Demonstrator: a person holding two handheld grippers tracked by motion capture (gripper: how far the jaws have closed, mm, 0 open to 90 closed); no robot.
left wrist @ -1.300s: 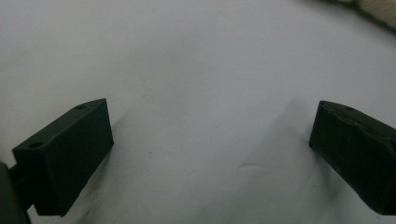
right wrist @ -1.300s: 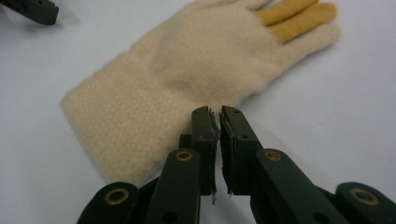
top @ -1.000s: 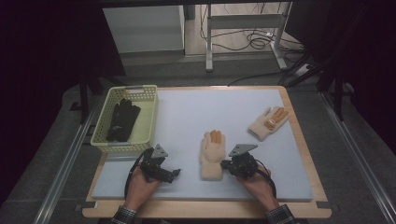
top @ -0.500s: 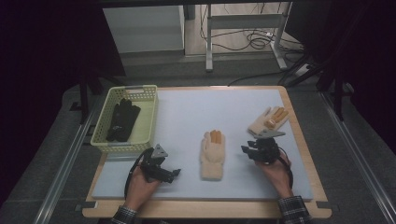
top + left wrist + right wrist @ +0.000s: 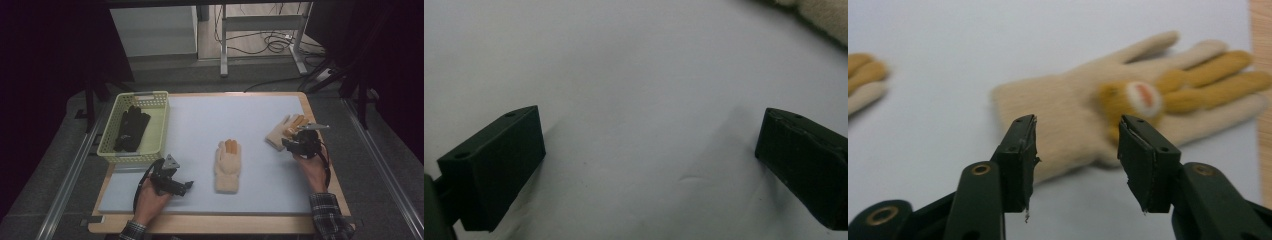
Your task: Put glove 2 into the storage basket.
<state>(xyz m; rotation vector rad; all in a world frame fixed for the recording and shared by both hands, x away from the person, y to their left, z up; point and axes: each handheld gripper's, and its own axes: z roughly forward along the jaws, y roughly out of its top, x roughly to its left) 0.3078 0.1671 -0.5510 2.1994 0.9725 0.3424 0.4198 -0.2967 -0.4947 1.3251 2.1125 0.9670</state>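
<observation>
— While the right gripper (image 5: 1078, 150) hovers with jaws apart, what's under it?
— Far right on the pale mat (image 5: 250, 115), a cream knitted glove (image 5: 1128, 107) with orange fingers and a round patch.
— Left gripper (image 5: 649, 160)?
— Spread wide, empty.

My right gripper (image 5: 1078, 165) has its two black jaws parted just above a cream knitted glove (image 5: 1073, 117) with orange fingertips, lying flat on a pale mat (image 5: 948, 60). Another glove's fingertips (image 5: 863, 75) show at the left edge.
</observation>
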